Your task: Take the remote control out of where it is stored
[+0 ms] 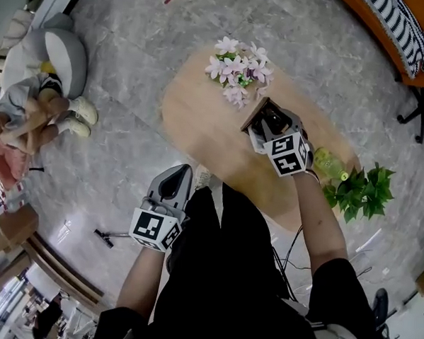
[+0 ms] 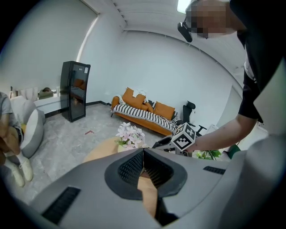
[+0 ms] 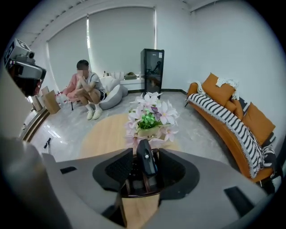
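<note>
The remote control [image 3: 146, 162] is seen standing upright in a dark wooden holder [image 3: 134, 191], which is placed just beside the flowers [image 1: 237, 69] toward the far edge of the oval tabletop [image 1: 200, 129]. The right hand-held gripper [image 3: 145, 167] is held tilted down over the holder. Its jaws are parted, and the remote control is framed between them with a gap left on each side. The left hand-held gripper [image 2: 143, 153] is held by the near left edge of the tabletop. Its jaws are closed tip to tip, and nothing is gripped.
</note>
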`<move>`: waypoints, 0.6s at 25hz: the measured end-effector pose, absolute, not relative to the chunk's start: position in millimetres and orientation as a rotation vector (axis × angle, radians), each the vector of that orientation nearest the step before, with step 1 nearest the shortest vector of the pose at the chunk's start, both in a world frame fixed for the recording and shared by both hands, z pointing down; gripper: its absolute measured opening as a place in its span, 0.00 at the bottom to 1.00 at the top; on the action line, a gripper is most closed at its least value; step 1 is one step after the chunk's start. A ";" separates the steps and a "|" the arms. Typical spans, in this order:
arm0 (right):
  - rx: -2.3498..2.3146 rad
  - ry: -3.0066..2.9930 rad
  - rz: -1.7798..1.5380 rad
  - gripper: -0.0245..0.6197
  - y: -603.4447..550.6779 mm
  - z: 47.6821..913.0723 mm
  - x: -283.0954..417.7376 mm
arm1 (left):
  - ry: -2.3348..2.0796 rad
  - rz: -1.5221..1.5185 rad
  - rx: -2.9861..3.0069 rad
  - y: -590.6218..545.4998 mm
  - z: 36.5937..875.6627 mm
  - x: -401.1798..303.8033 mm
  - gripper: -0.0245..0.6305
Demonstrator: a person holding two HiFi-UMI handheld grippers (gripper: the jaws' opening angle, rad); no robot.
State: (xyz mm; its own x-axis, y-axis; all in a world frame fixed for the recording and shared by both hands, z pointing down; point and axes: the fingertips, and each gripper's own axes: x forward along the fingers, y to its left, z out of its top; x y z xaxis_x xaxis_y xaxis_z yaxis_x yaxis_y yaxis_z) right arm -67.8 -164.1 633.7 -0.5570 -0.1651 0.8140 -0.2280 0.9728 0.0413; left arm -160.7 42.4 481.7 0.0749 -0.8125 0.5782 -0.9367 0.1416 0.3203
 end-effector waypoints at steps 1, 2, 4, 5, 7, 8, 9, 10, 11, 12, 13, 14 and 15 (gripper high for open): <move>0.272 -2.160 0.080 0.30 -163.9 637.1 -68.0 | -1.753 0.234 1.681 44.0 482.6 -160.6 0.05; 0.274 -2.146 0.069 0.30 -164.2 640.3 -67.3 | -1.752 0.233 1.677 45.6 483.4 -160.2 0.05; 0.286 -2.116 0.045 0.30 -165.8 646.8 -65.4 | -1.751 0.232 1.671 48.1 484.6 -160.2 0.05; 0.291 -2.100 0.043 0.30 -166.8 649.7 -64.8 | -1.753 0.230 1.666 48.8 484.8 -161.2 0.05; 0.298 -2.075 0.053 0.30 -167.7 652.4 -64.8 | -1.758 0.224 1.659 49.9 483.4 -164.0 0.05; 0.298 -2.071 0.054 0.29 -167.5 651.5 -65.6 | -1.760 0.221 1.659 50.6 482.0 -165.2 0.05; 0.301 -2.068 0.044 0.28 -167.5 649.8 -66.2 | -1.760 0.220 1.661 51.4 480.6 -166.0 0.05; 0.307 -2.063 0.024 0.22 -167.9 647.8 -66.2 | -1.759 0.221 1.665 52.2 479.6 -166.5 0.05; 0.314 -2.060 0.002 0.21 -168.1 645.5 -65.7 | -1.755 0.224 1.670 52.9 479.2 -166.9 0.05; 0.321 -2.060 -0.016 0.21 -167.7 642.7 -65.0 | -1.751 0.228 1.676 53.4 478.9 -167.2 0.05; 0.327 -2.064 -0.028 0.21 -166.7 639.1 -64.1 | -1.747 0.231 1.682 53.7 478.6 -167.4 0.05; 0.334 -2.069 -0.035 0.20 -165.4 634.8 -62.7 | -1.743 0.233 1.690 53.7 477.9 -167.3 0.05; 0.343 -2.077 -0.039 0.20 -164.1 629.9 -61.1 | -1.739 0.233 1.698 53.3 477.0 -167.0 0.05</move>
